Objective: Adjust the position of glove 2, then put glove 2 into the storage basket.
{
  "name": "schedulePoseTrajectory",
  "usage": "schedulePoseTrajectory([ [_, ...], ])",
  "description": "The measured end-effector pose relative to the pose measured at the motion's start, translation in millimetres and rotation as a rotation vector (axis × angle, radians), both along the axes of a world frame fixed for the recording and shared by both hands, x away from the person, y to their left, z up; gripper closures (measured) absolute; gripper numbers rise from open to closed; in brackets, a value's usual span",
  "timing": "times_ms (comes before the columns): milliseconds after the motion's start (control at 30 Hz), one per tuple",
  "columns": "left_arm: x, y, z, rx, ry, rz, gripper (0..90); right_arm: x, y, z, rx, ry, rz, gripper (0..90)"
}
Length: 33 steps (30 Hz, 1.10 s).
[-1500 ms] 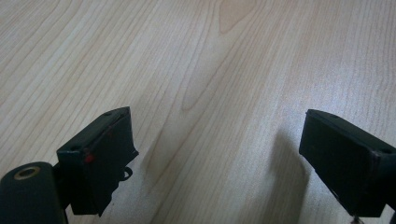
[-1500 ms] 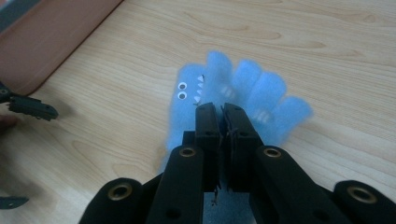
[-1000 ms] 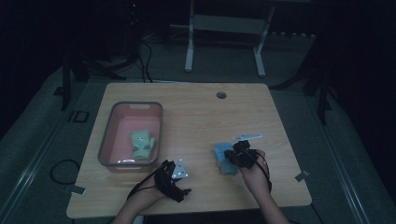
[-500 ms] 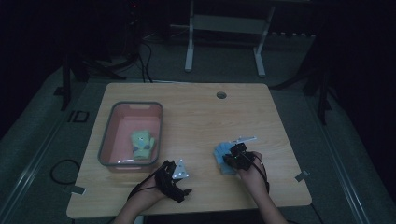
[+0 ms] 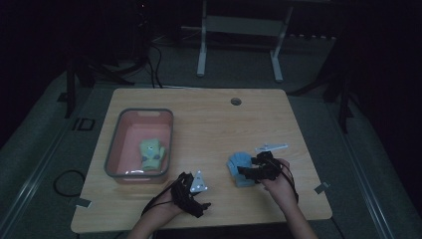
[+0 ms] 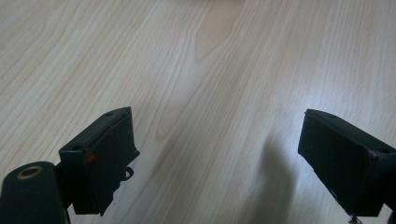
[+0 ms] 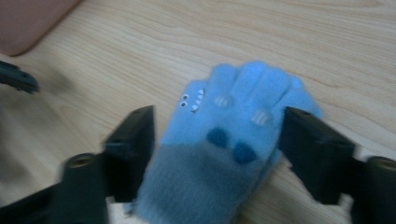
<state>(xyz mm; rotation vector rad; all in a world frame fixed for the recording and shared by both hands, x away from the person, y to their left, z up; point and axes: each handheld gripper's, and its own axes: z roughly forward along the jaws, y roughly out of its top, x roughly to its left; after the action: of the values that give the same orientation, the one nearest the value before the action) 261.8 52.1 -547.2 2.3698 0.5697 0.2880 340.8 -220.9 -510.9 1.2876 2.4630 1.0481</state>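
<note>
A blue knitted glove [image 5: 238,165] with a grey cuff and a small monster face lies flat on the wooden table [image 5: 209,119], right of centre. My right gripper [image 5: 247,173] reaches over it from the right. In the right gripper view the glove [image 7: 233,130] lies between the jaws of this gripper [image 7: 219,126], which have just been opening and stand wide at its sides. My left gripper [image 5: 190,190] rests near the front edge, open over bare wood [image 6: 215,135]. A green glove [image 5: 152,152] lies in the pink bin [image 5: 112,149].
The pink bin with a grey rim stands at the table's left. A small round hole [image 5: 236,101] sits near the far edge. A light flat piece [image 5: 271,147] lies just beyond the right hand. Table legs and cables stand on the dark floor behind.
The right hand has shifted slightly toward the near edge beside the blue glove, which stays on the table. The left hand has not moved.
</note>
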Motion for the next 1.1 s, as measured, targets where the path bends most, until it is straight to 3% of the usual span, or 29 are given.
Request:
schedulePoseTrajectory([
  [100, -0.6, -3.9, 2.4, 0.003, 0.007, -0.015, 11.5, -0.6, -5.0, 1.7, 0.040, -0.003, 0.010, 18.7],
  [133, -1.0, -7.6, 4.3, -0.023, 0.011, -0.010, 11.5, -0.6, -7.7, 2.5, 0.047, -0.026, 0.026, 16.8],
  [200, -0.6, -9.2, 5.1, -0.035, 0.022, -0.009, 11.5, -0.7, -8.4, 3.2, 0.046, -0.027, 0.044, 16.5],
  [267, 0.2, -13.4, 7.5, -0.035, 0.027, 0.000, 12.4, -0.9, -11.2, 4.7, 0.035, -0.046, 0.120, 17.6],
  [400, 1.6, -16.3, 10.5, -0.044, 0.036, -0.011, 12.4, 1.6, -15.9, 5.8, 0.018, -0.044, 0.170, 15.6],
  [533, 1.4, -24.0, 15.7, -0.041, 0.001, -0.033, 12.5, 3.3, -24.5, 8.7, 0.061, -0.047, 0.179, 15.1],
  [833, 2.1, -41.4, 20.7, -0.015, -0.017, -0.073, 12.5, 2.7, -18.7, 2.0, 0.014, -0.059, 0.239, 15.7],
  [967, 1.9, -47.0, 24.4, -0.018, -0.026, -0.094, 13.8, 4.9, -22.4, 3.3, 0.070, -0.066, 0.238, 15.6],
  [1000, 3.0, -50.8, 26.3, -0.013, -0.046, -0.101, 14.6, 5.8, -23.7, 4.3, 0.079, -0.066, 0.235, 15.5],
  [1100, 5.1, -58.1, 27.7, -0.033, -0.060, -0.117, 15.2, 9.8, -28.6, 7.8, 0.125, -0.052, 0.232, 15.2],
])
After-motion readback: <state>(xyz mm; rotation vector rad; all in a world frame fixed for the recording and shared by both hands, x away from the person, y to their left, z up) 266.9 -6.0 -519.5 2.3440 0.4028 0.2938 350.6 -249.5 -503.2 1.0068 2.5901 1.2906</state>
